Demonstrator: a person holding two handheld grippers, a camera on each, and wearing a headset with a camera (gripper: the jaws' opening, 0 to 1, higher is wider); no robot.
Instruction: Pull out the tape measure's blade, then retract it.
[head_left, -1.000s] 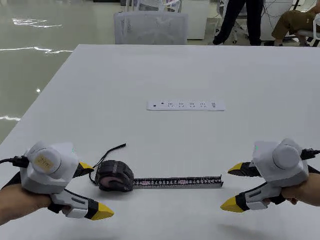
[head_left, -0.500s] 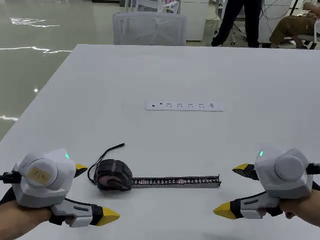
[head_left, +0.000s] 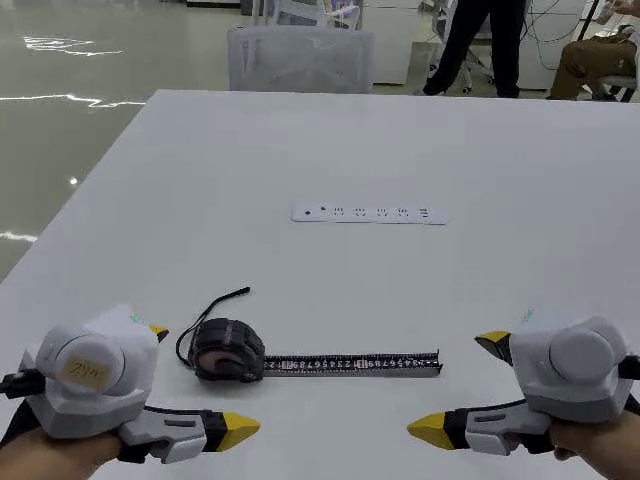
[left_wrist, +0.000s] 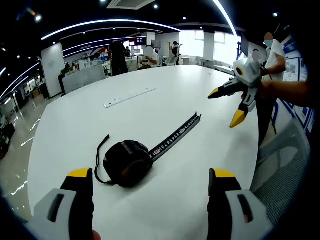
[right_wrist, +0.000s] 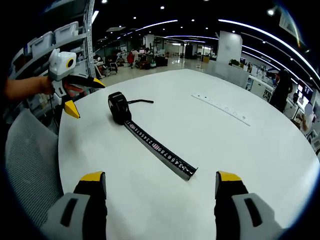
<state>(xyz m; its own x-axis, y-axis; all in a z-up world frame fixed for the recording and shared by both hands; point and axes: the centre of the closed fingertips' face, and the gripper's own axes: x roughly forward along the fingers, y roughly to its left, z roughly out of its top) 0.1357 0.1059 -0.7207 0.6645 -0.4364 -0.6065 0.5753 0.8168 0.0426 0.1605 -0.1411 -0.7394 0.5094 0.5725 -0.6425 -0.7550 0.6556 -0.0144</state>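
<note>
The tape measure lies on the white worktop between the left tool and the right tool, touching neither; its blade lies drawn out flat toward the right tool. Both tools are released, jaws spread wide, grasping nothing.

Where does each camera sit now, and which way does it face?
Head view: on the headset, looking forward and down at the tape measure, blade out; left gripper and right gripper, hand-held, at bottom corners.
Left gripper view: on the left gripper, looking past its open jaws at the tape measure; right gripper and right arm beyond.
Right gripper view: on the right gripper, jaws open, facing the blade's tip; left gripper and left arm beyond.
Shared: the gripper views face each other across the tape.
</note>
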